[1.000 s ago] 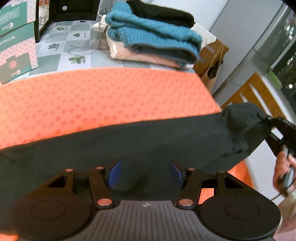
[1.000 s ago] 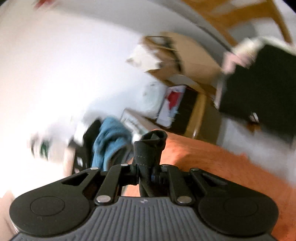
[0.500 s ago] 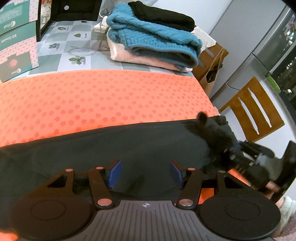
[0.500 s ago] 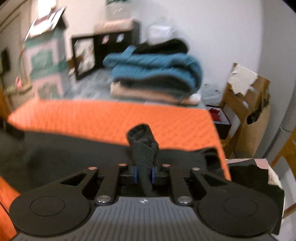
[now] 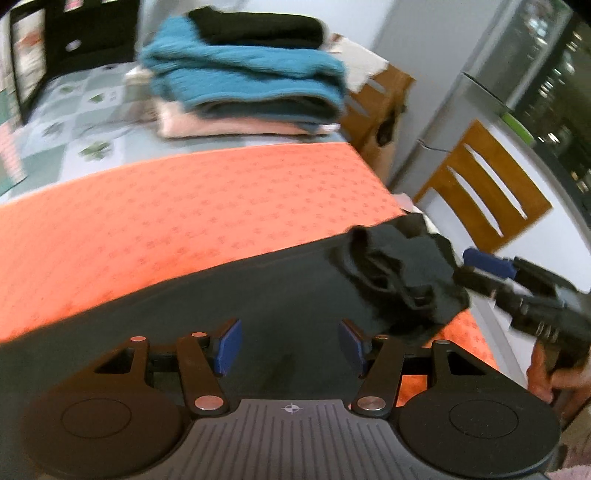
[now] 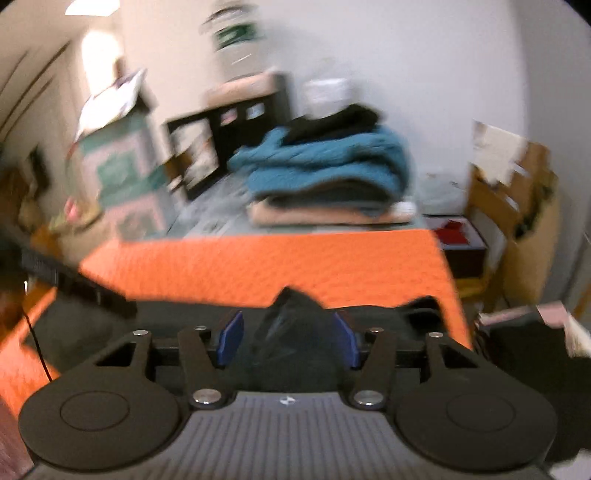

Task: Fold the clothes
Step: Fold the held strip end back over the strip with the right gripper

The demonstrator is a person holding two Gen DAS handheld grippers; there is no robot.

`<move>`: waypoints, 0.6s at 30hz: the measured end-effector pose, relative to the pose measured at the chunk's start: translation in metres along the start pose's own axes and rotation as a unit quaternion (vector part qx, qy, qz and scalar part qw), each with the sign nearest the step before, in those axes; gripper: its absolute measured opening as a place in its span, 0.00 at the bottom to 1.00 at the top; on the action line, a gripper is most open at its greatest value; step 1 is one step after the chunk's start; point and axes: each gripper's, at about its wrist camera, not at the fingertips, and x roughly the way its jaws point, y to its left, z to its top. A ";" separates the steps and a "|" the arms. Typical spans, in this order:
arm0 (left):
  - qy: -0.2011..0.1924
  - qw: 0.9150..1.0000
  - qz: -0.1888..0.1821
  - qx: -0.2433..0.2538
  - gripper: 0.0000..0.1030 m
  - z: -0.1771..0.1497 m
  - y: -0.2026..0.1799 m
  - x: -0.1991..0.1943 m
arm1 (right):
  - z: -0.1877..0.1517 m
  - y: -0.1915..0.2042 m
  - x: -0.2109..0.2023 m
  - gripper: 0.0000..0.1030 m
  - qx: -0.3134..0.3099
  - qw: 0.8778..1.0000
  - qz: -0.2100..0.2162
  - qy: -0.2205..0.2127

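Garment (image 5: 280,295) bunched at 3 o'clock; right gripper (image 6: 288,334) wide, left gripper (image 5: 290,345) wide; smooth that bunch flat before you crease.

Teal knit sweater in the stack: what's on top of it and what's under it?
On the teal knit sweater lies a folded black garment. Under it a dark grey layer, then a pale pink folded garment. Anything lower is covered.

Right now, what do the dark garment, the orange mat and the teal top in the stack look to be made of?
Dark garment: thin, matte woven or jersey fabric, draping softly. Orange mat: probably embossed rubbery or foam sheet, with a repeating stamped pattern. Teal top: thick chunky knit, likely wool or acrylic.
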 end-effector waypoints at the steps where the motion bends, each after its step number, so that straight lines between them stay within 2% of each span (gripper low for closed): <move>1: 0.001 1.000 -0.008 0.009 0.59 0.002 -0.006 0.004 | 0.001 -0.009 -0.004 0.59 0.020 1.000 -0.013 0.001; 6: -0.005 0.997 -0.039 0.064 0.59 0.013 -0.042 0.022 | -0.010 -0.053 -0.010 0.60 0.092 0.994 -0.060 0.023; 13: -0.013 0.991 -0.065 0.118 0.57 0.025 -0.078 0.041 | -0.024 -0.063 0.015 0.60 0.075 0.993 -0.081 0.051; 16: -0.016 0.988 -0.074 0.136 0.53 0.027 -0.090 0.047 | -0.026 -0.075 0.022 0.60 0.093 0.989 -0.096 0.054; 18: -0.015 0.986 -0.077 0.144 0.48 0.027 -0.094 0.051 | -0.030 -0.090 0.022 0.66 0.125 0.986 -0.096 0.048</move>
